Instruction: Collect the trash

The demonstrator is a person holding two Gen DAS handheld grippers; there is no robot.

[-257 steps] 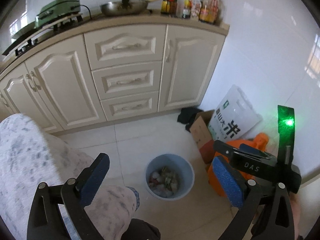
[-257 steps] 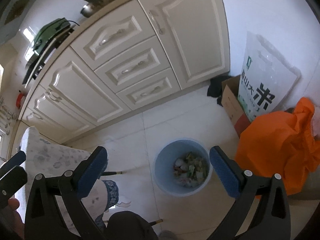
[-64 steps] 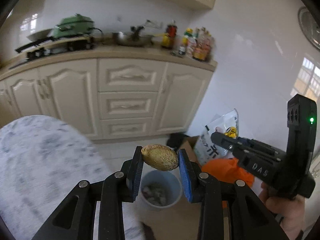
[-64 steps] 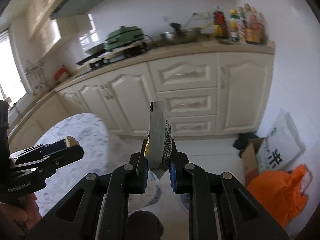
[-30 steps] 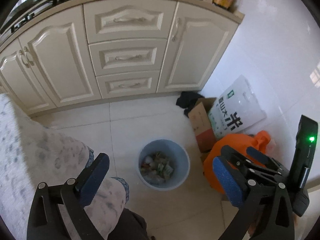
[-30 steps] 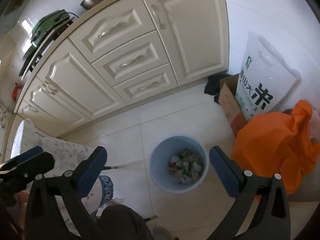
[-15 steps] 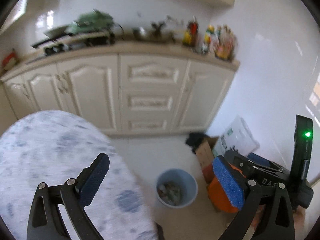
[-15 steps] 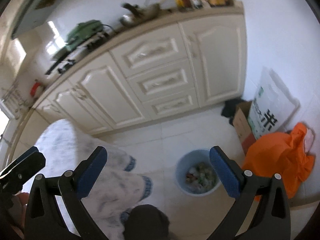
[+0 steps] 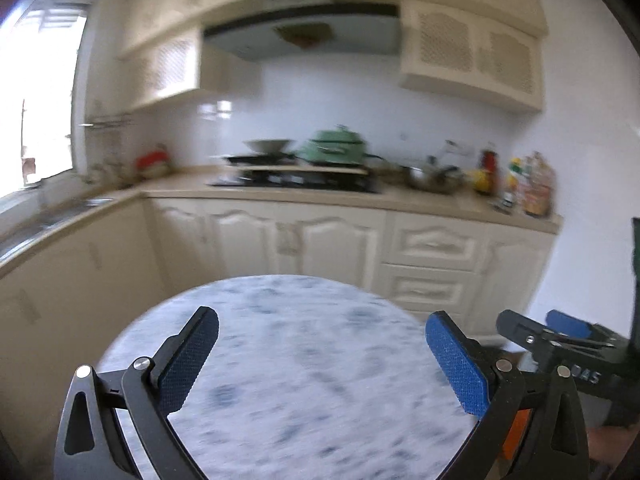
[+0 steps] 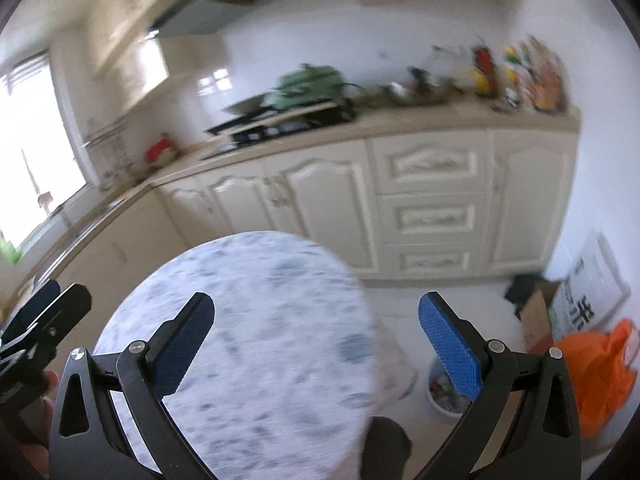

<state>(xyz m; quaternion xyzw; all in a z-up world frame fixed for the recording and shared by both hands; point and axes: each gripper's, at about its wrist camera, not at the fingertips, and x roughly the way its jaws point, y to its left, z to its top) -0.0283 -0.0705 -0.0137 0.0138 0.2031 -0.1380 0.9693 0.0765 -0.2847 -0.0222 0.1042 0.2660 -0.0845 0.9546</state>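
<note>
Blue-padded left gripper [image 9: 322, 358] and right gripper [image 10: 316, 344] are held with jaws spread wide, nothing gripped. Both are poised over the round, marble-patterned table [image 9: 304, 360]; a light-blue trash bin [image 10: 440, 398] is seen on the floor at its right.

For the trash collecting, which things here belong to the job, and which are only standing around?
For the job:
- left tongs, open
- right tongs, open
- trash bin on the floor
- round table

Standing around:
- green pot
- bottles
- cardboard box
- orange bag
- rice bag

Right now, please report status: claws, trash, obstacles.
Left claw open, empty. Right claw open, empty. No trash visible on round table. Blue bin on floor, nothing blocking.
</note>
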